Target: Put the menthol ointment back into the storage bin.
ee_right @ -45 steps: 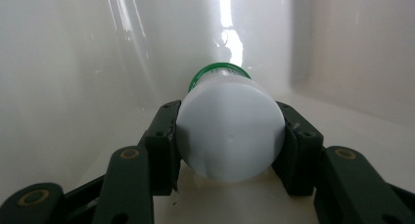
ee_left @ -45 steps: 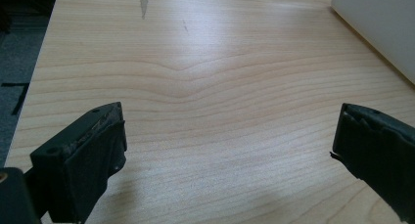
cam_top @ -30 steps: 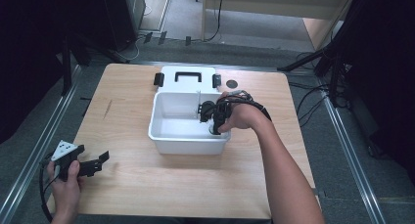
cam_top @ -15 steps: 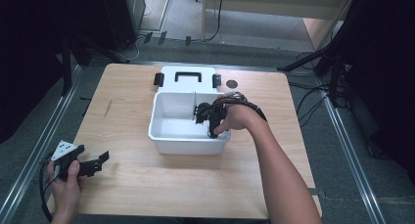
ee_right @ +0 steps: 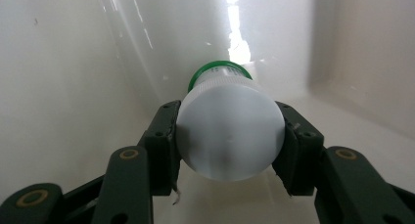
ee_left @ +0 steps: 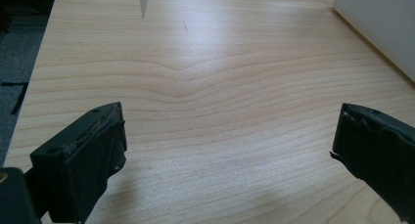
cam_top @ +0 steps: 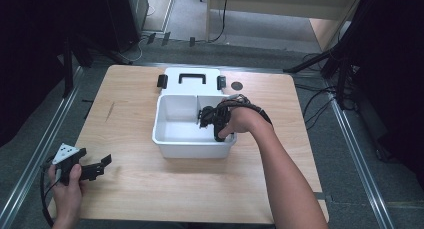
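Observation:
In the right gripper view, my right gripper (ee_right: pixel 230 148) is shut on a white bottle (ee_right: pixel 230 131) with a green band at its far end. The pads press its sides. It is held low inside a white plastic bin (ee_right: pixel 58 87), close to the floor of the right compartment. From above, the right gripper (cam_top: pixel 210 120) reaches down into the bin (cam_top: pixel 192 149) near its right wall. My left gripper (cam_top: pixel 102 164) rests over the table's front left corner. Its jaws stand wide apart over bare wood, as the left gripper (ee_left: pixel 227 150) view shows.
The bin's white lid (cam_top: pixel 192 81), with a black handle and black clips, lies flat just behind the bin. A small black disc (cam_top: pixel 236 85) sits to the lid's right. A bin corner (ee_left: pixel 386 23) shows at the upper right of the left gripper view.
The right hand has barely shifted inside the bin, still gripping the bottle. The left hand has stayed put.

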{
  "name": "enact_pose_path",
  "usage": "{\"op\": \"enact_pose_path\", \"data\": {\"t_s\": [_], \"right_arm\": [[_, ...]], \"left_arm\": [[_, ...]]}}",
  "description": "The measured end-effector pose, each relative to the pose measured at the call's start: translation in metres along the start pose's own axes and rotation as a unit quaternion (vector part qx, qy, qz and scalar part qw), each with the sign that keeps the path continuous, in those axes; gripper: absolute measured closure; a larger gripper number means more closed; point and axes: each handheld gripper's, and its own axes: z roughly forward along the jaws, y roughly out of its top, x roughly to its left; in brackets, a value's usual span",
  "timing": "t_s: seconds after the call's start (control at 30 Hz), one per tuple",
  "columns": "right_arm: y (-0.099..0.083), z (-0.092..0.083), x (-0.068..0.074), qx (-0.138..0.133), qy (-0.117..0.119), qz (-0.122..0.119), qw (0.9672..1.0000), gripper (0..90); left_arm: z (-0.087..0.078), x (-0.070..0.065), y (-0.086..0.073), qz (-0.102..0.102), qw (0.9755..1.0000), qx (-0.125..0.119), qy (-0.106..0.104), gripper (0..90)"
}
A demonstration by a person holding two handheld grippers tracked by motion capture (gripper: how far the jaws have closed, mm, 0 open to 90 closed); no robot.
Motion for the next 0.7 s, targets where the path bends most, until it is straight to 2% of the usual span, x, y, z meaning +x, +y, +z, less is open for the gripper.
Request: {"op": "enact_pose_path", "data": {"t_s": [0.27, 0.37, 0.7], "right_arm": [[-0.0002, 0.0001, 0.0005, -0.001, 0.003, 0.002, 1.0000, 49.3], [-0.0010, -0.0005, -0.0002, -0.002, -0.003, 0.002, 1.0000, 55.2], [-0.0034, -0.0024, 0.0008, -0.009, 0.006, 0.001, 0.9999, 50.4]], "left_arm": [[0.0000, 0.0000, 0.0000, 0.000, 1.0000, 0.000, 0.000, 0.0], [0.0000, 0.0000, 0.0000, -0.001, 1.0000, 0.000, 0.000, 0.0], [0.0001, 0.0001, 0.0001, 0.000, 1.0000, 0.000, 0.000, 0.0]]}}
